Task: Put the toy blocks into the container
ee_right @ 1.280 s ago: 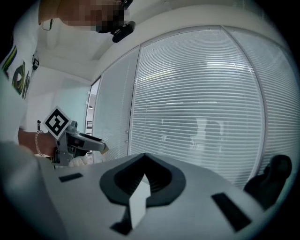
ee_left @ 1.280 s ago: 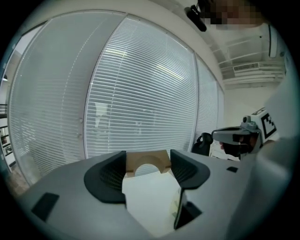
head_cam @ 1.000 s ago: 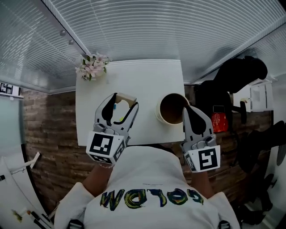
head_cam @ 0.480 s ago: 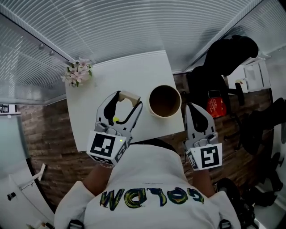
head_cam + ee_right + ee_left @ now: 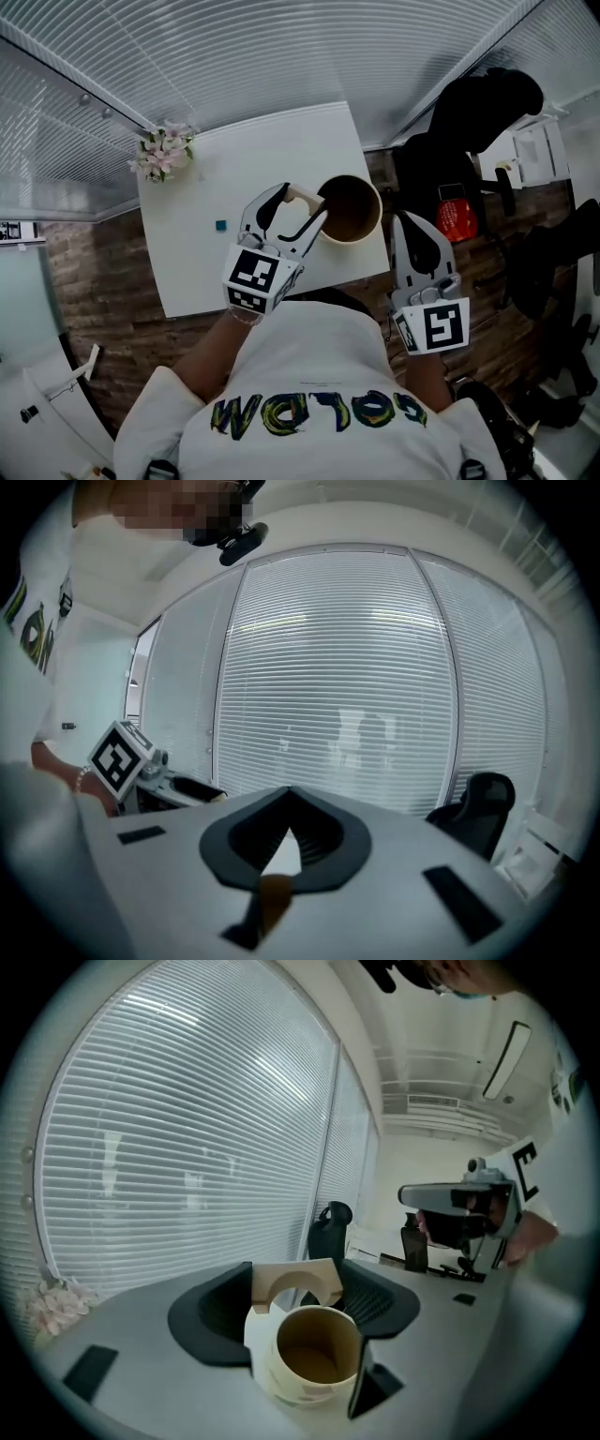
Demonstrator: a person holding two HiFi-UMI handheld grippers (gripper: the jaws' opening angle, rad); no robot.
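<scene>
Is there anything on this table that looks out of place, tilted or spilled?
Nothing is spilled or damaged. The container stands upright, though close to the table's right edge. One small blue block lies alone, well apart from it. The left gripper holds an arch block beside the container.

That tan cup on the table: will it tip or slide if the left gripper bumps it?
Likely light: the cup looks thin-walled and empty, so a knock from the arch block in the left gripper could slide or tip it. It stands near the table edge, so it might go off.
</scene>
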